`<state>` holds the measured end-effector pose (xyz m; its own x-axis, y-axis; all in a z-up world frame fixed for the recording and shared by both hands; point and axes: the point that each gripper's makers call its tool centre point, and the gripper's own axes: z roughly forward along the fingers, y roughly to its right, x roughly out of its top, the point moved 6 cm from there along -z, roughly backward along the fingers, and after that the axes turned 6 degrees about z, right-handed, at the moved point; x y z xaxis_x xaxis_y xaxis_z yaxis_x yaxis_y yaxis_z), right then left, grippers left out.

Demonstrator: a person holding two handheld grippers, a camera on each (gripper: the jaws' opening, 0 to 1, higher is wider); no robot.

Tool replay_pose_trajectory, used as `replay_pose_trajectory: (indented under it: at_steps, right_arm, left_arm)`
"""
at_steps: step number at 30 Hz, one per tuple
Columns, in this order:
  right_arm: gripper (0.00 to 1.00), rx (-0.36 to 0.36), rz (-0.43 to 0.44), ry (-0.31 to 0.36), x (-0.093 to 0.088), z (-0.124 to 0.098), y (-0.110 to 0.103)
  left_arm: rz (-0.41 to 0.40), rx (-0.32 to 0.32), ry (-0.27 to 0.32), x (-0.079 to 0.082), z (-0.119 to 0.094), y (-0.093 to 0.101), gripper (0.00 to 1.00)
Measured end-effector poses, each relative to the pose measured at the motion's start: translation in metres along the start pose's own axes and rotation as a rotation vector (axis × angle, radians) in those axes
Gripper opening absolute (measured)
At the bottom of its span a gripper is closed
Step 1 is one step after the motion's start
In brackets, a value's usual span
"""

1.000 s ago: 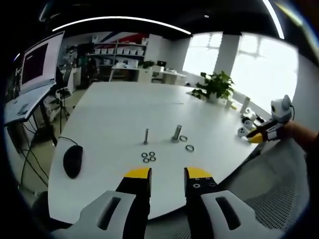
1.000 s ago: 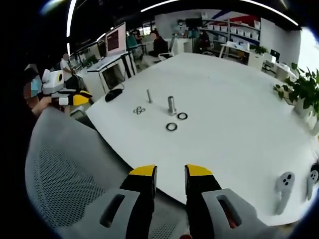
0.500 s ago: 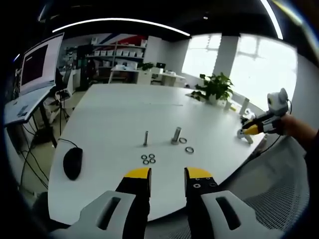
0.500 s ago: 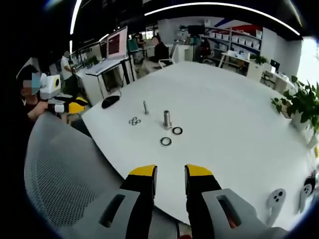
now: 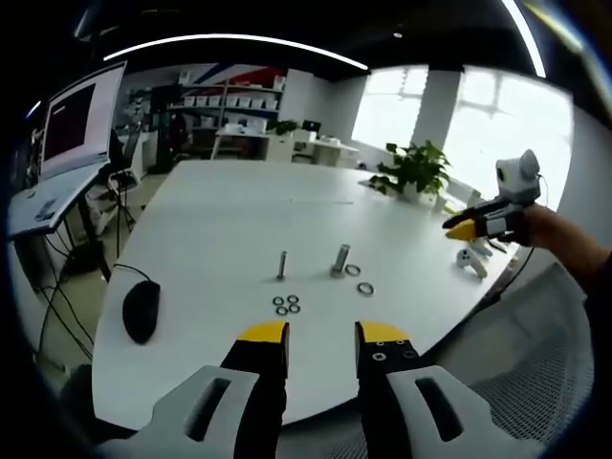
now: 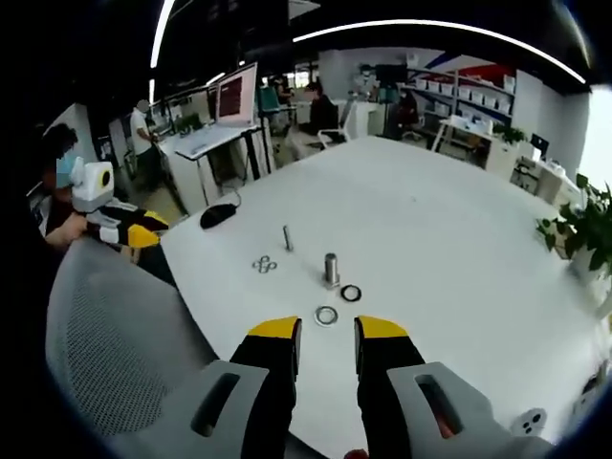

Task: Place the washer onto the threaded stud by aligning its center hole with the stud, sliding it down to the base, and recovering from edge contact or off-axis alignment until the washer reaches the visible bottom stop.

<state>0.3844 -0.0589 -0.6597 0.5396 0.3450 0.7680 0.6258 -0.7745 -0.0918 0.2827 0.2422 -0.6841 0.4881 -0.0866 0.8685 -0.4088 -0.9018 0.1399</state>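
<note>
With the jaws of the right gripper [image 6: 322, 337] parted and empty just short of the washer [image 6: 326, 315] lying flat before the threaded stud [image 6: 331, 269], the thin rim could be skidded away

Left gripper view: table [image 5: 239, 220] ahead w/ two studs upright near centre, thin stud [image 5: 282, 265] left of thick stud [image 5: 340, 259], apart. Washer [image 5: 352, 270] just right of thick stud's base; 2nd washer [image 5: 365, 288] nearer the camera, a bit further right. Small washers [image 5: 286, 305] clustered in front of thin stud. Mouse [image 5: 141, 310] on table's left edge. Plant [image 5: 413, 168] at far right edge. Right gripper [image 5: 473, 226] off table's right side (up in the air). Chair [image 5: 531, 368] at lower right, below it. Monitor [image 5: 75, 122] far left, on a separate desk.

Right gripper view: same studs, thick stud [image 6: 331, 270] nearest, washer [image 6: 326, 315] in front of it.
</note>
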Motion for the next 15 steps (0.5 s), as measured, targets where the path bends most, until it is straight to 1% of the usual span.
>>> replay_pose_trajectory:
  at_steps: [3, 10, 15]
  right_arm:
    - [0.24, 0.009, -0.023, -0.018, 0.002, 0.008, -0.002]
    - [0.25, 0.015, -0.07, -0.072, 0.003, 0.026, 0.006]
    - [0.25, 0.044, -0.088, -0.106, 0.004, 0.037, 0.005]
  left_arm:
    - [-0.001, 0.0, 0.003, 0.0, 0.0, 0.0, 0.25]
    - [-0.008, 0.005, 0.015, 0.001, -0.001, 0.0, 0.25]
    - [-0.01, 0.006, 0.016, 0.002, -0.001, 0.0, 0.25]
